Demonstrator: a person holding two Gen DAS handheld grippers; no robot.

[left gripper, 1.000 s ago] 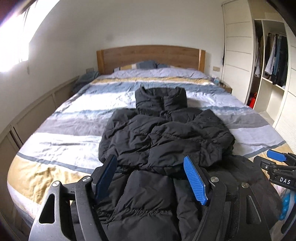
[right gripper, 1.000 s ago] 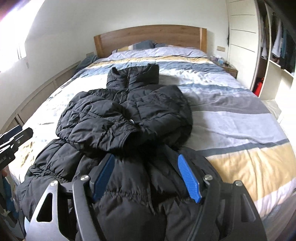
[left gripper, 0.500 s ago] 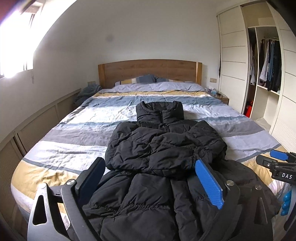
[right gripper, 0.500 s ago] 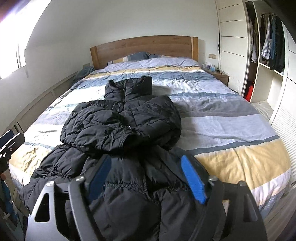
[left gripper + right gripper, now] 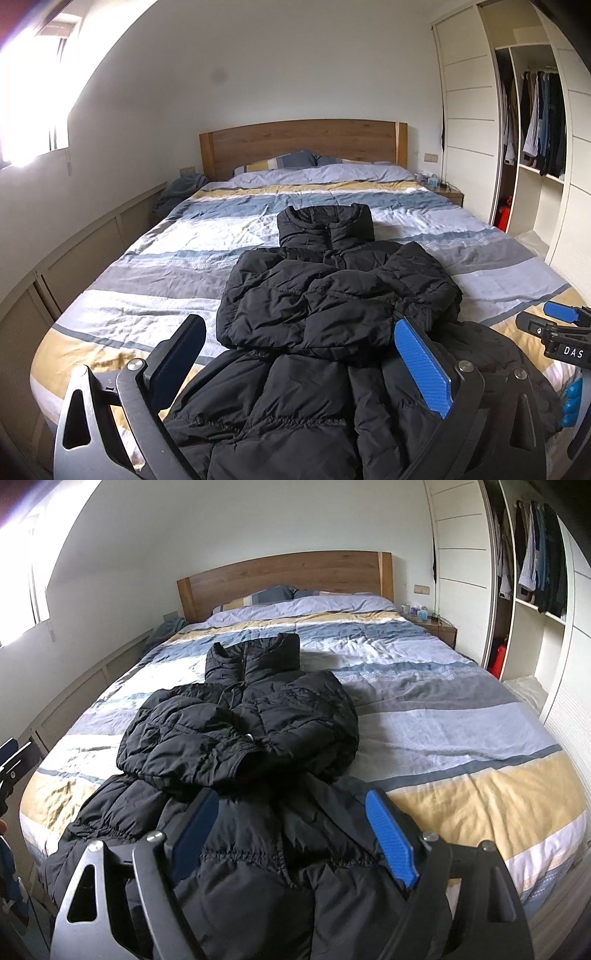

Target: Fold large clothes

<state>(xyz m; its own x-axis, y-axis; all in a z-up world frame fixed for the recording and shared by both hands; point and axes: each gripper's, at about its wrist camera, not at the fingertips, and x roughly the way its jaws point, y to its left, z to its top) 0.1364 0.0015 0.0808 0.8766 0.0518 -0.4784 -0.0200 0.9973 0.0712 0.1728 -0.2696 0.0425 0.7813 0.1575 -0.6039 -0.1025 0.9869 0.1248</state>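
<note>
A black jacket lies on the bed, its collar toward the headboard and its hem at the foot of the bed. Both sleeves are folded across the chest, forming a puffy bundle over the upper half of the jacket.

The left hand-held gripper hangs above the jacket's lower half with its jaws spread wide, grasping nothing. The right hand-held gripper hangs above the same lower half, nearer the wardrobe side, jaws likewise spread and empty. In the left wrist view the right hand-held gripper's tip shows just beside the jacket's hem corner.

Pillows rest against the headboard, and a nightstand stands beside the bed.
</note>
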